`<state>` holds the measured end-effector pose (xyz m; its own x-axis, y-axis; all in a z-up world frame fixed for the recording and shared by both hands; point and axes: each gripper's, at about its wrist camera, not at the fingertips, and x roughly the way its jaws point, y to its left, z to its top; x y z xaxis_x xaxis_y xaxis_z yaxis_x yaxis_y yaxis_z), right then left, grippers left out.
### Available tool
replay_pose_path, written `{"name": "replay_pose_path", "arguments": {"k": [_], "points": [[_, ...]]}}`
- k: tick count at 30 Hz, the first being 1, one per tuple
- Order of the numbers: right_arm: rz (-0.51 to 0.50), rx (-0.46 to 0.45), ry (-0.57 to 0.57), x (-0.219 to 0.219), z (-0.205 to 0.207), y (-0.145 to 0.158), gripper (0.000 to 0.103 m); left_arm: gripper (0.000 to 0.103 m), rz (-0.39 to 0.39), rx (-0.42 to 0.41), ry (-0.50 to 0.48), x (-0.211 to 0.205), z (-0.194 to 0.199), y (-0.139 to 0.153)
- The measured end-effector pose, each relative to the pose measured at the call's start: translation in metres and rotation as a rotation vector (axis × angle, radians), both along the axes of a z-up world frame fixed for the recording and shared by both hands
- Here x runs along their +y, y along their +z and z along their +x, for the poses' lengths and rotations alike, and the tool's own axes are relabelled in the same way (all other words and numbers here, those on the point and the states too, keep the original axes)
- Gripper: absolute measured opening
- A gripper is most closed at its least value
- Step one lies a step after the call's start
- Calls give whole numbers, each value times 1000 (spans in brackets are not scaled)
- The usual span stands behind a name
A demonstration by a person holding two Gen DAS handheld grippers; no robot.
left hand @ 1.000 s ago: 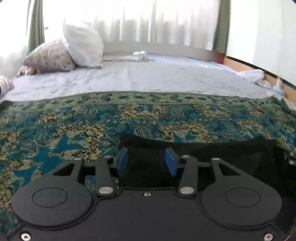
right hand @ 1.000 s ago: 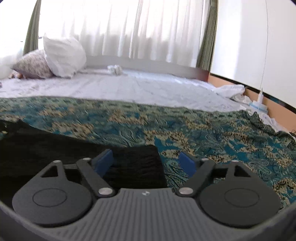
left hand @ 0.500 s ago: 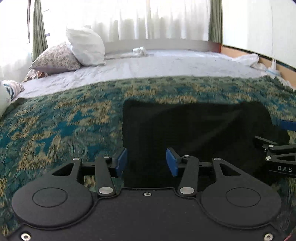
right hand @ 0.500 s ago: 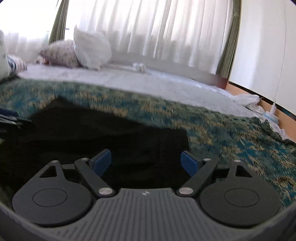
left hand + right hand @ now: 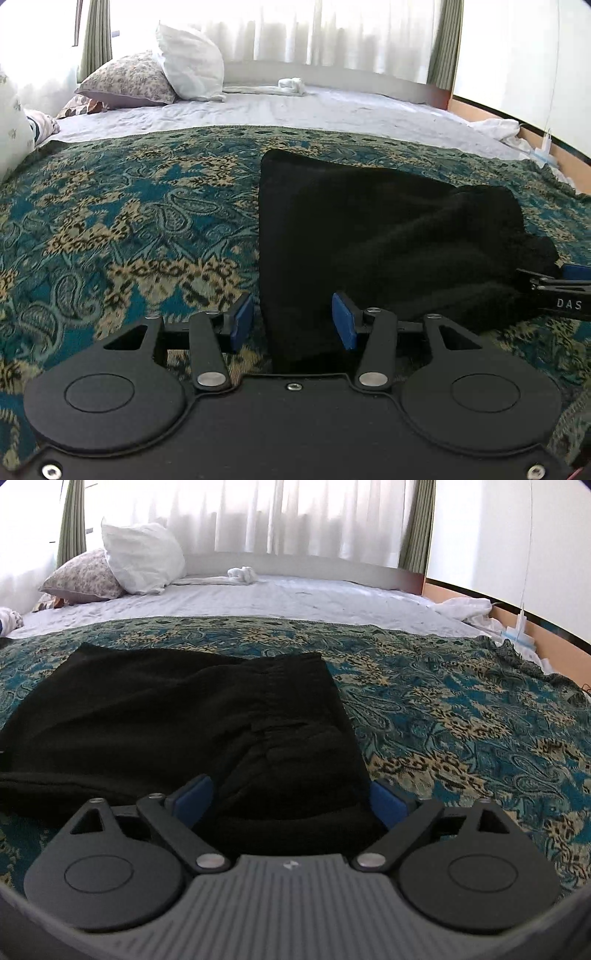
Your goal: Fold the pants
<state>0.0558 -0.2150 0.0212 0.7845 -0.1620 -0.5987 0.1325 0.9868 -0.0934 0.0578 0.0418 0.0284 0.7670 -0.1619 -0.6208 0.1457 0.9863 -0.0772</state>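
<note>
Here, nearest me, my left gripper point(image 5: 291, 323) stands half open over the near left corner of the pants point(image 5: 369, 240), pads clear of the cloth. My right gripper point(image 5: 291, 801) has just been opening and gapes wide, the pants' near right corner between its pads, unpinched. The black pants lie folded on the spread point(image 5: 461, 720). Beyond, at eleven o'clock, sit pillows point(image 5: 188, 68); at twelve, curtains point(image 5: 295, 513).

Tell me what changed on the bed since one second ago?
Both views drew back, so more of the folded black fabric pants shows. The right tongs have just been opening, pants between them, not pressed. The left tongs stay part-open. The teal paisley bedspread is unchanged.
</note>
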Motion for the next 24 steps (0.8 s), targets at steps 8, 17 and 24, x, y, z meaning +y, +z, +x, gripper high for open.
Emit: {"name": "replay_pose_path", "arguments": {"k": [8,17,24], "points": [[-24,-54,1,13,-16,12,98,46,-96,50,-6,17,-11,8],[-100,-164,117,68,-23,28,98,47,-118,35,4,34,5,41],[5,-139,145,64,-37,24,98,57,-90,18,-13,9,-25,26]]}}
